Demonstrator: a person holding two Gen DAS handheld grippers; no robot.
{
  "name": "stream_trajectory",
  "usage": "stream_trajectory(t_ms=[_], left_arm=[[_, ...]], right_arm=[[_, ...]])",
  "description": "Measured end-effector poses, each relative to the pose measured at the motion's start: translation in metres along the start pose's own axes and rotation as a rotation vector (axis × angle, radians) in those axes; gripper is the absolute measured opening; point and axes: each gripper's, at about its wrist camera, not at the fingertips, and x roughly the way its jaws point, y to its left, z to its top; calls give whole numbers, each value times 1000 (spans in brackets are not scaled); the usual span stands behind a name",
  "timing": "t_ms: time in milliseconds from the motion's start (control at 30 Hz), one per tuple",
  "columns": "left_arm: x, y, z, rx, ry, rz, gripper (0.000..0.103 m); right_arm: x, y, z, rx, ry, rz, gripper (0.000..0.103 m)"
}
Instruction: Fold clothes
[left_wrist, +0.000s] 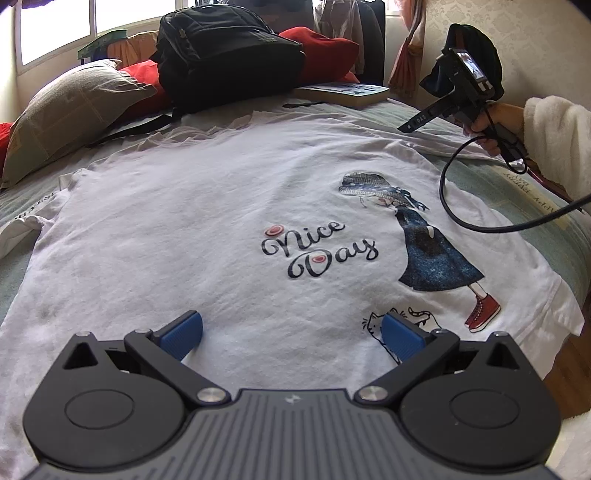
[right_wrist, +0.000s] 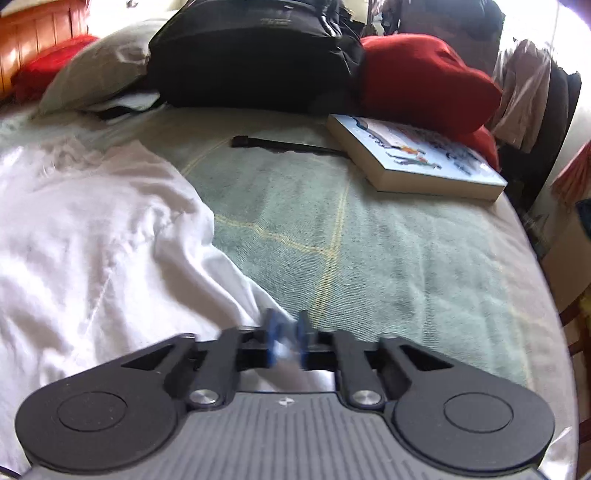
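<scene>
With the left gripper (left_wrist: 291, 334) spread wide over the T-shirt (left_wrist: 207, 221) and the right gripper (right_wrist: 286, 343) pinched on its edge, we should lift that edge evenly, keeping the fabric taut.

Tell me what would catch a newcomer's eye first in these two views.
Probably the white T-shirt spread flat across the green bedspread, with its Nice Day print and a girl in a blue dress beside it. Next, the left gripper hovering open over the shirt's near hem, and the right gripper shut on the shirt's edge. Behind sit a black backpack and a book.
</scene>
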Motion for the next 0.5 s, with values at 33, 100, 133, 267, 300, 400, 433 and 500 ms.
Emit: stream_trajectory(t_ms=[33, 100, 133, 267, 300, 400, 433, 500], left_arm=[[0, 0, 0, 0, 0, 0, 103], [0, -1, 1, 0, 1, 3, 103], [0, -1, 1, 0, 1, 5, 103], [-2, -1, 1, -5, 0, 9, 103], [-3, 0, 2, -6, -2, 18, 102], [-7, 4, 4, -9, -11, 47, 102], [-8, 6, 4, -12, -14, 57, 102], [-10, 10, 5, -22, -19, 70, 102]], right_arm=[[-1, 0, 0, 4, -13, -25, 4], [-2, -3, 2, 42, -46, -79, 4], [-2, -7, 4, 80, -56, -91, 2], [5, -14, 10, 142, -19, -139, 2], [4, -14, 12, 148, -16, -154, 3], [-14, -7, 21, 196, -58, -143, 11], [-19, -4, 25, 216, -63, -111, 15], [-26, 6, 32, 264, -52, -16, 24]])
